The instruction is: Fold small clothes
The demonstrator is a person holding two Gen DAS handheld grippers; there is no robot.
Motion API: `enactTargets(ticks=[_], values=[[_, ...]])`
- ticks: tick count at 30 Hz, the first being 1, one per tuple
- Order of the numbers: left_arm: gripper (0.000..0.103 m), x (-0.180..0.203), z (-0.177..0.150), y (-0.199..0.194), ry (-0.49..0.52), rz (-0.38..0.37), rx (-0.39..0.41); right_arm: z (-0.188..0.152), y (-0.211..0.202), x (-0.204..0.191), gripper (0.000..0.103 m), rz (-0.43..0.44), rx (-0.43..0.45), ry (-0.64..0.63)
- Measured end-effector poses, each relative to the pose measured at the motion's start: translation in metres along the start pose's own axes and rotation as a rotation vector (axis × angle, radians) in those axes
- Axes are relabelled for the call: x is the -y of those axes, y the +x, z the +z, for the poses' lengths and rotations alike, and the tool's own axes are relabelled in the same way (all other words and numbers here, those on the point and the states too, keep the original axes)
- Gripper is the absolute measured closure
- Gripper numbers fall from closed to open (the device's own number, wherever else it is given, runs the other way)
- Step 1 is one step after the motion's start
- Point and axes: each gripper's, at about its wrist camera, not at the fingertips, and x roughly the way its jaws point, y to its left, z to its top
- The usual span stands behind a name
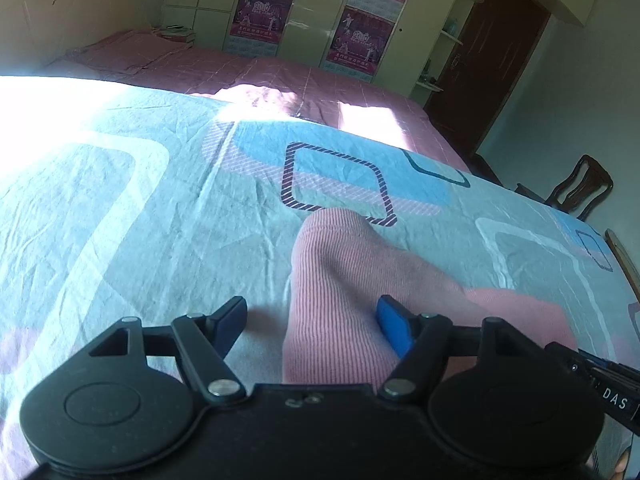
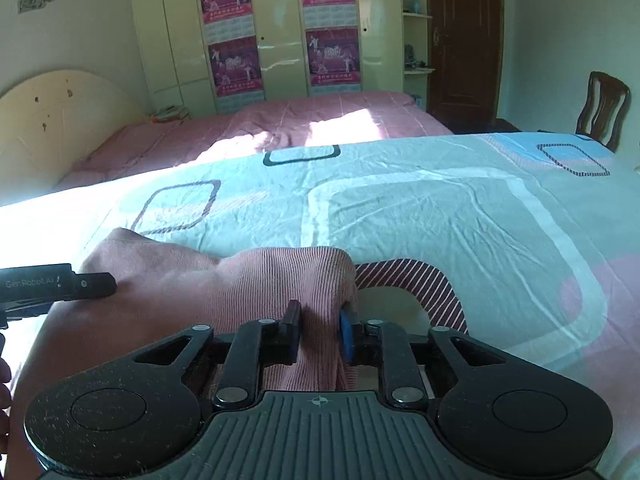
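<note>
A pink ribbed garment [image 1: 344, 264] lies on the light blue patterned sheet [image 1: 160, 208]. My left gripper [image 1: 312, 320] stands wide open over the garment's left edge. Its blue right finger [image 1: 394, 328] rests on the cloth and its dark left finger [image 1: 230, 320] is over bare sheet. In the right wrist view the same garment [image 2: 256, 280] is bunched up at its right corner. My right gripper [image 2: 320, 332] is shut on that raised fold, with cloth filling the narrow gap between its pads. The body of the left gripper [image 2: 60, 284] shows at the left edge.
Beyond the sheet [image 2: 440, 216] stands a bed with a pink checked cover [image 2: 320, 120] and a cream headboard [image 2: 60, 120]. A wardrobe with posters [image 2: 240, 40] and a brown door [image 2: 464, 40] fill the back wall. A dark wooden chair [image 2: 604, 104] stands at the right.
</note>
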Motion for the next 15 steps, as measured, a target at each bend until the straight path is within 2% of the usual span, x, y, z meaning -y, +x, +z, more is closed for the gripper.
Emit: enactTargets(ticks=[3, 6, 12, 14, 15], values=[[0.031, 0.0, -0.002, 0.004, 0.019, 0.038, 0.006, 0.005, 0.016, 0.009, 0.077, -0.042, -0.013, 0.03], [0.031, 0.001, -0.001, 0.007, 0.016, 0.056, -0.004, 0.004, 0.027, 0.008, 0.078, -0.054, -0.033, -0.013], [0.028, -0.001, -0.001, -0.001, 0.01, 0.066, -0.003, 0.01, -0.005, 0.014, 0.077, 0.008, -0.011, 0.037], [0.027, -0.002, 0.001, -0.005, 0.006, 0.065, -0.003, 0.009, -0.018, 0.015, 0.069, 0.038, -0.01, 0.041], [0.027, -0.001, 0.001, -0.007, 0.008, 0.064, -0.001, 0.007, -0.027, 0.013, 0.047, 0.048, -0.006, 0.04]])
